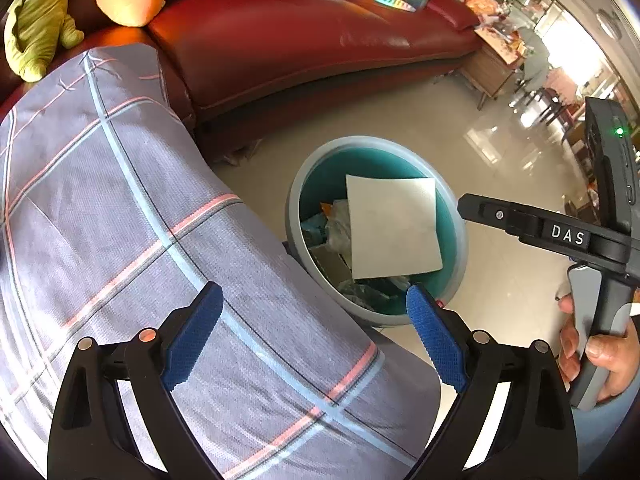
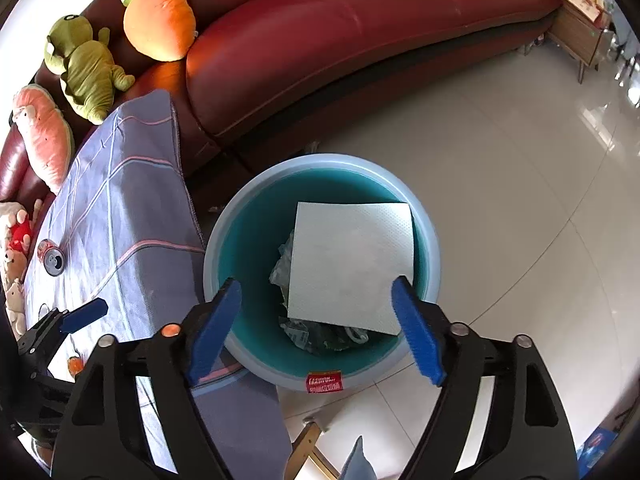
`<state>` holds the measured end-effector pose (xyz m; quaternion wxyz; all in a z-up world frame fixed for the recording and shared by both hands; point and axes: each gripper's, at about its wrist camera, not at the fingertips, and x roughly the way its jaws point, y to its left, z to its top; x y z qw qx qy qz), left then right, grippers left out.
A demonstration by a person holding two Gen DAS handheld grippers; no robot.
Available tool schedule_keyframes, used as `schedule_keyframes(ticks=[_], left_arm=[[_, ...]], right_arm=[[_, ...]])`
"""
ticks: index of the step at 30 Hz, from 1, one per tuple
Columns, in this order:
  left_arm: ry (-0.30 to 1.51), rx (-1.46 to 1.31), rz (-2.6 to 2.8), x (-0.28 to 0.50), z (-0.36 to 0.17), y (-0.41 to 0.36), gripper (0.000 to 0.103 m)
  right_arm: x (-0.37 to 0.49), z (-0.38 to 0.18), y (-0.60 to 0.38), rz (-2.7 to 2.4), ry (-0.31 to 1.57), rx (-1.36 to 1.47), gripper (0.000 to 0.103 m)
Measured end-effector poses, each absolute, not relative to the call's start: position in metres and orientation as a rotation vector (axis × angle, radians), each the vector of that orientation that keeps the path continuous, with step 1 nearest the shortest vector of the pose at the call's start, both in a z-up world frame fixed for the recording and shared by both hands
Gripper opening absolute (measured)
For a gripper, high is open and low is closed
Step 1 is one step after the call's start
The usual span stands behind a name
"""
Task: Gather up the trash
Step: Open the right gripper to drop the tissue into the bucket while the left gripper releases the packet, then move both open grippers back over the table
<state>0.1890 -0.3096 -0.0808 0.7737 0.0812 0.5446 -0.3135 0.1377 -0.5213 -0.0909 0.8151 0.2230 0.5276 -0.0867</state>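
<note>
— Where is the trash sitting?

— I'm seeing the white square paper napkin (image 2: 352,264) lying inside the round teal plastic bin (image 2: 434,256). I'm holding the right gripper (image 2: 316,324) and left gripper (image 1: 316,332) wide apart, both empty.

— Any risk?

— I'm hovering just above the rim; dipping could tip it.

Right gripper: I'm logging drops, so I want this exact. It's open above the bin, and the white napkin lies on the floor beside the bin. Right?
Not quite. The right gripper is open above the bin, but the napkin lies inside the bin, on top of the other trash, not on the floor. The right wrist view shows it; the left wrist view agrees.
</note>
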Motion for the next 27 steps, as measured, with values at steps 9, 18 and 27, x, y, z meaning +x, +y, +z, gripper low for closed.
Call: schedule_keyframes(ticks=[9, 18, 27], left_arm=[[1.172, 0.153, -0.664, 0.178, -0.073, -0.283, 0.094], [1.150, 0.126, -0.611, 0.167, -0.062, -0.221, 0.095], [1.130, 0.055, -0.510, 0.153, -0.061, -0.112, 0.095]], right_arm=[[0.128, -0.076, -0.490, -0.150, 1.143, 0.422, 0.084], [0.125, -0.064, -0.436, -0.088, 1.151, 0.366, 0.084], [0.136, -0.058, -0.345, 0.025, 1.189, 0.258, 0.084]])
